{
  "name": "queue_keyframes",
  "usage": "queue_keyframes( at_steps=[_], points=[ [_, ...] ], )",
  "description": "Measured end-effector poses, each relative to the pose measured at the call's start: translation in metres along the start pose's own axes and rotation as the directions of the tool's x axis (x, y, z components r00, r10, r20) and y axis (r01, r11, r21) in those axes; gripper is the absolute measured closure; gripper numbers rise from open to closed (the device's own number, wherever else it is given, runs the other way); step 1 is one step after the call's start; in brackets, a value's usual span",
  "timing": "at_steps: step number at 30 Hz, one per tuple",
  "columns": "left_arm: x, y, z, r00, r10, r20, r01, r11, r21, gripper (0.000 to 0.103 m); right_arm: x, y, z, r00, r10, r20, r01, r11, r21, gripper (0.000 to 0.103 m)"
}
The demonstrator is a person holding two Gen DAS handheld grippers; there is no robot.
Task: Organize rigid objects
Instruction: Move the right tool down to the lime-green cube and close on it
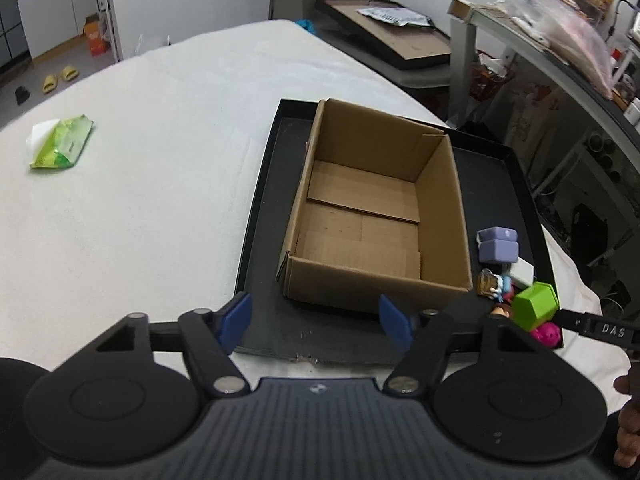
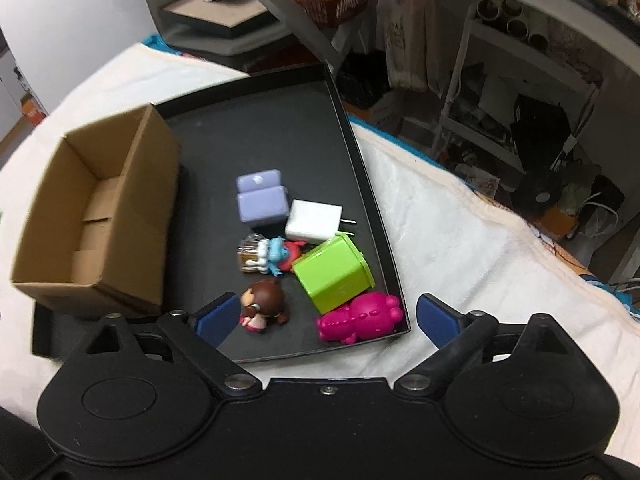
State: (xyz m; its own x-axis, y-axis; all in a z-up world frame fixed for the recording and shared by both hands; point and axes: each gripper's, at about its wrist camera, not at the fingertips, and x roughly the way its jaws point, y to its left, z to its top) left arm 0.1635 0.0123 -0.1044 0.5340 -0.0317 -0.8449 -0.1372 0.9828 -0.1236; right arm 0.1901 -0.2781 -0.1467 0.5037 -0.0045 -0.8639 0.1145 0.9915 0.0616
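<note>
A green packet (image 1: 60, 142) lies far left on the white-covered table (image 1: 160, 160), well apart from everything else. Next comes the left gripper (image 1: 316, 320), jaws spread wide and holding nothing, hovering over the near edge of a black tray (image 1: 264, 208). On the left part of that tray stands an open cardboard box (image 1: 376, 216) (nothing inside but its own folded bottom flaps). To the right of the box, on the tray floor, the small things sit in a loose cluster: a lilac block (image 2: 262, 200) farthest back, a white charger (image 2: 312, 222) just beside it with its prongs pointing right, a little blue-and-red figure (image 2: 272, 258) with a clear piece at its left end, and a brown-haired doll (image 2: 264, 306) nearest the camera. Right of these lies a green box (image 2: 334, 276) tipped on its side, touching the charger's corner, and a pink bear (image 2: 360, 318) lying in the tray's near right corner against the rim. The right gripper (image 2: 326, 318) hangs above this corner, jaws spread wide and gripping nothing, its left blue fingertip (image 2: 216, 318) just beside the doll.
</note>
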Motion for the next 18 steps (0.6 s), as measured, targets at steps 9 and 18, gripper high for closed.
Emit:
queue_keyframes(
  at_steps=[9, 18],
  points=[
    [0.03, 0.0, 0.017, 0.999, 0.034, -0.028, -0.034, 0.999, -0.004, 0.039, 0.033, 0.001, 0.013, 0.999, -0.024, -0.023, 0.023, 0.999, -0.026, 0.01],
    [0.061, 0.006, 0.033, 0.996, 0.075, -0.056, -0.076, 0.997, -0.02, 0.04, 0.065, 0.008, 0.017, 0.999, -0.019, -0.037, 0.017, 0.997, -0.075, 0.024]
  ],
)
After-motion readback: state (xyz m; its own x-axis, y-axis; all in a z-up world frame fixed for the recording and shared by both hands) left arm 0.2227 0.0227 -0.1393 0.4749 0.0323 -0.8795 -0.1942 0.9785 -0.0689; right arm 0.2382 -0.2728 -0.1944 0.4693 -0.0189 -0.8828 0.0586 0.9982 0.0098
